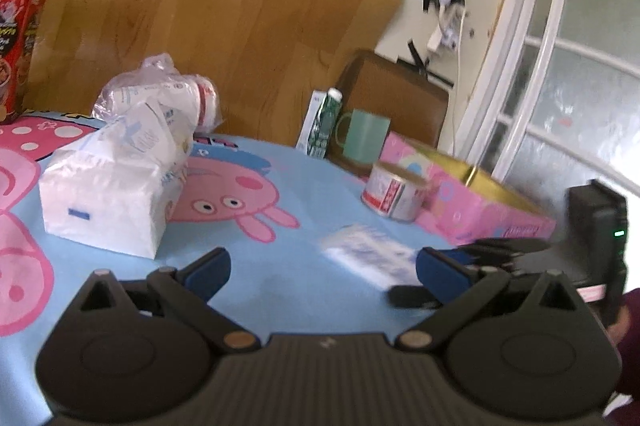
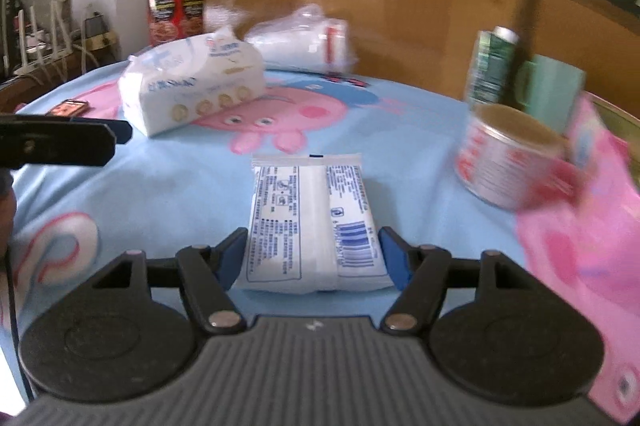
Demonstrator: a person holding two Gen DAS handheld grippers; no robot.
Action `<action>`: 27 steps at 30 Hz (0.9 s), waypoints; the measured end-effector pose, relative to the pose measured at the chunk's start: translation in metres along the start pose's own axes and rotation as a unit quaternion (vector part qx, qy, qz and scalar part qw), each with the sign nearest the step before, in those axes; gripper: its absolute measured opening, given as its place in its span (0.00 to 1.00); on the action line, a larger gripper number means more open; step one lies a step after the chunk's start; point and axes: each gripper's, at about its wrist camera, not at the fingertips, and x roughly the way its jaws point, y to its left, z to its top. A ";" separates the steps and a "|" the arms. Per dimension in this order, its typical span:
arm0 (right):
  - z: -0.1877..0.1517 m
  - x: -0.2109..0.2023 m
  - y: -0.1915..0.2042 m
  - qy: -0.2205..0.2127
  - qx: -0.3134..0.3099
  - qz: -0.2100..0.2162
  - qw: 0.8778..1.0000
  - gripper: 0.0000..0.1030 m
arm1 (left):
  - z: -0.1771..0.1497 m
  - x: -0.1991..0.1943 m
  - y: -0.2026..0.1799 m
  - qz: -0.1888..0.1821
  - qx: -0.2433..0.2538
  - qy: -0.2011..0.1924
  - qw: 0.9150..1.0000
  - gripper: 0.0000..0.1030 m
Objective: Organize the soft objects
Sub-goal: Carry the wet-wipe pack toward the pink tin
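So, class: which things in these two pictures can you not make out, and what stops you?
- Left wrist view: the flat packet print, smeared by motion blur.
- Left wrist view: the right gripper fingertips, hidden behind the left gripper.
- Right wrist view: the pink box pattern, blurred and cut by the edge.

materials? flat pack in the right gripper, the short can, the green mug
Flat pack: soft white plastic film, slightly glossy, crimped end seam and printed barcode; contents likely tissue.
Can: looks like metal with a printed red and white label; blurred.
Mug: opaque matte green, ceramic or plastic, cannot tell.
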 end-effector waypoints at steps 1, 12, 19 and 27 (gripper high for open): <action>-0.005 -0.006 -0.004 0.000 0.008 -0.007 1.000 0.70 | 0.000 0.002 -0.001 0.004 0.005 0.006 1.000 0.99; -0.047 -0.060 -0.033 -0.012 0.011 -0.045 0.999 0.70 | 0.002 0.023 -0.004 0.062 0.015 0.072 0.995 0.99; -0.067 -0.081 -0.065 -0.023 0.039 -0.095 0.994 0.84 | 0.002 0.031 -0.011 0.102 0.028 0.091 0.990 0.99; -0.085 -0.102 -0.088 -0.038 0.066 -0.106 0.991 0.84 | 0.009 0.034 -0.032 0.072 0.003 0.096 0.993 0.99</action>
